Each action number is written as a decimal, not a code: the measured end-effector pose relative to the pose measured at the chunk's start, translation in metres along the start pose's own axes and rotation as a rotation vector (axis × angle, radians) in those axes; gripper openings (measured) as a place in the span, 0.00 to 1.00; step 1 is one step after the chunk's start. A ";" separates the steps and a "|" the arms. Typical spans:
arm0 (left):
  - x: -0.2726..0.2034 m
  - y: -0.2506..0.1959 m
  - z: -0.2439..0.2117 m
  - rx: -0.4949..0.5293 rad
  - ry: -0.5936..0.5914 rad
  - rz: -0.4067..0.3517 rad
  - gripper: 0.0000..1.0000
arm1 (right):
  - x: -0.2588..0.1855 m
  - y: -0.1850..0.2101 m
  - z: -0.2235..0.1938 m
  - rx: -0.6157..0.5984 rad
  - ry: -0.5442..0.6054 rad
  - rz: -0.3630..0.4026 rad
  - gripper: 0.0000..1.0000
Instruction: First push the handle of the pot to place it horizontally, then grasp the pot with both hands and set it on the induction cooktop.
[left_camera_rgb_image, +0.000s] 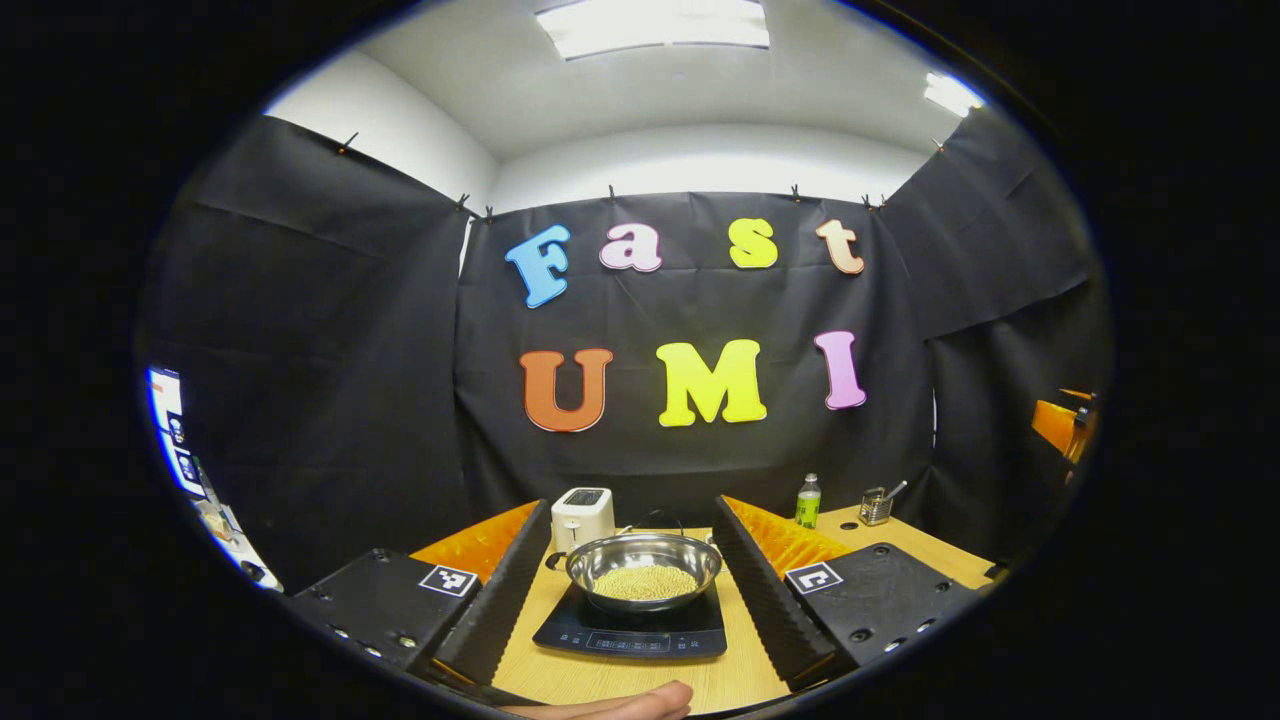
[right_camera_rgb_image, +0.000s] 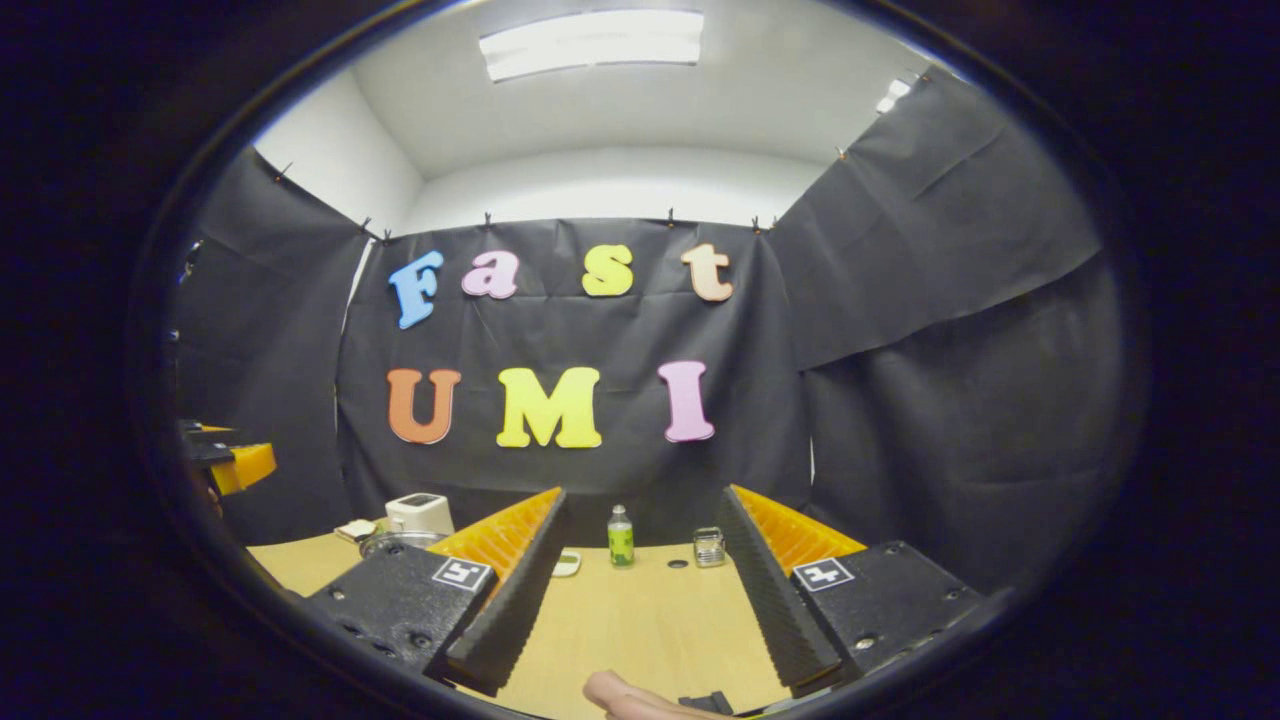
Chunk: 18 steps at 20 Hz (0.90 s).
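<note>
Our left claw (left_camera_rgb_image: 628, 610) gapes wide with the pot (left_camera_rgb_image: 644, 570) of grains between its fingers, resting on the cooktop (left_camera_rgb_image: 632, 632) at 12 o'clock, toaster (left_camera_rgb_image: 583, 515) behind, while our right claw (right_camera_rgb_image: 640, 610) spreads equally open over bare desk (right_camera_rgb_image: 640, 620), bottle (right_camera_rgb_image: 621, 536) at 12.

Shiny polished metal pot (left_camera_rgb_image: 643, 562), holding matt grainy beige fill. Glossy black glass-like induction cooktop (left_camera_rgb_image: 632, 632). Pale matt wood-grain bench (right_camera_rgb_image: 640, 625). Smooth white plastic-looking toaster (left_camera_rgb_image: 582, 514). Clear plastic bottle (right_camera_rgb_image: 621, 537). Ribbed, rough-looking fingers (left_camera_rgb_image: 500, 600).
</note>
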<state>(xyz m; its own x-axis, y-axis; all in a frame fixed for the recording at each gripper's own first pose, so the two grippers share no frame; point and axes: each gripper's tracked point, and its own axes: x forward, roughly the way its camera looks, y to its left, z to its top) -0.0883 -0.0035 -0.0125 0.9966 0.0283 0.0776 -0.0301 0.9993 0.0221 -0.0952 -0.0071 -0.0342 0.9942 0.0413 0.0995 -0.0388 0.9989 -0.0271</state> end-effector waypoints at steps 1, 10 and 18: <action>-0.002 0.001 0.002 -0.005 -0.009 0.000 0.96 | -0.001 -0.001 0.003 -0.009 -0.009 -0.005 0.94; -0.004 -0.005 -0.001 0.016 -0.018 -0.028 0.96 | -0.006 0.002 0.004 -0.008 -0.010 0.005 0.94; -0.001 -0.007 -0.001 -0.012 -0.032 -0.046 0.96 | -0.007 0.004 0.005 -0.003 -0.006 0.025 0.95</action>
<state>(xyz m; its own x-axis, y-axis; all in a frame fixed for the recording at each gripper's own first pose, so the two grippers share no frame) -0.0894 -0.0105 -0.0138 0.9939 -0.0182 0.1090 0.0167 0.9998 0.0148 -0.1029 -0.0031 -0.0297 0.9923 0.0662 0.1047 -0.0631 0.9975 -0.0329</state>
